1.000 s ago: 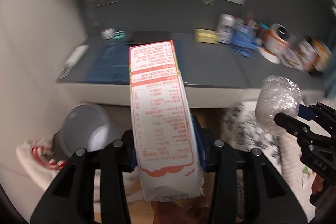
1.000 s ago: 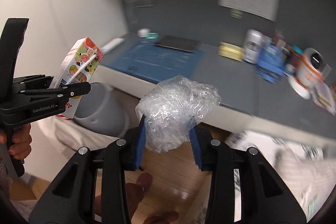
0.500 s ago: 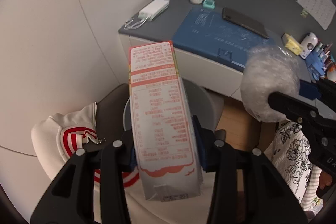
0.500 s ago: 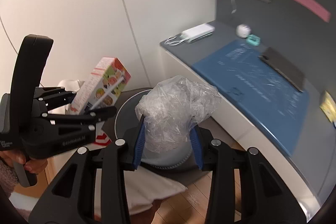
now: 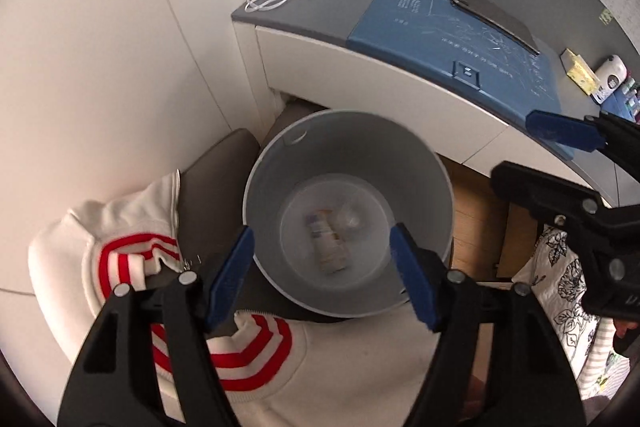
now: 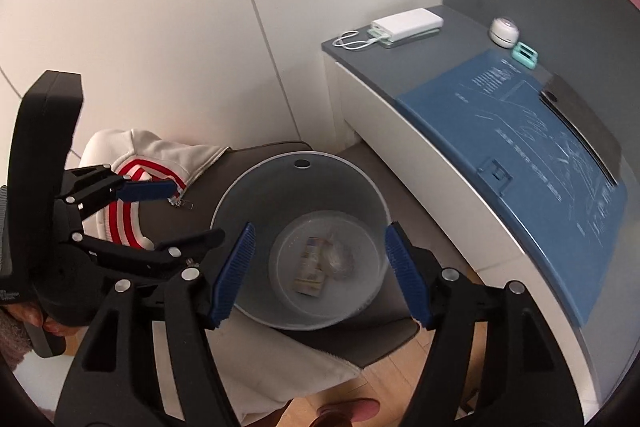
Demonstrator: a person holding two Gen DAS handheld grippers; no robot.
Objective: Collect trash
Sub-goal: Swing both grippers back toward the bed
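A: Carton [image 5: 328,247] and crumpled plastic wrap [image 5: 352,217] — where are they lying?

B: Both are lying at the bottom of the grey bin [image 5: 348,131]. The carton is lying flat on its side, and the wrap is sitting just beside it, touching or nearly so; the bin floor is a bit blurred, so I cannot tell which.

A: And the bin itself?

B: It is standing upright on a dark seat cushion [image 6: 256,151], close against the front of the white and grey desk [image 5: 360,67].

A: What are the grippers doing?

B: The left gripper [image 5: 322,277] is hanging over the near rim with its blue pads [image 5: 230,277] spread wide and nothing between them. The right gripper [image 6: 318,275] is hovering over the bin too, its jaws parted just as wide and gripping nothing. Each one is showing in the other's view, off to the side.

A: Anything else around?

B: A white jacket with red stripes [image 5: 132,259] is draping over the cushion to the left of the bin. On the desk, a blue mat [image 6: 520,147] is lying with a dark phone [image 5: 492,15] on its far edge, and a white power bank [image 6: 408,23] with a looped cable is resting near the corner.
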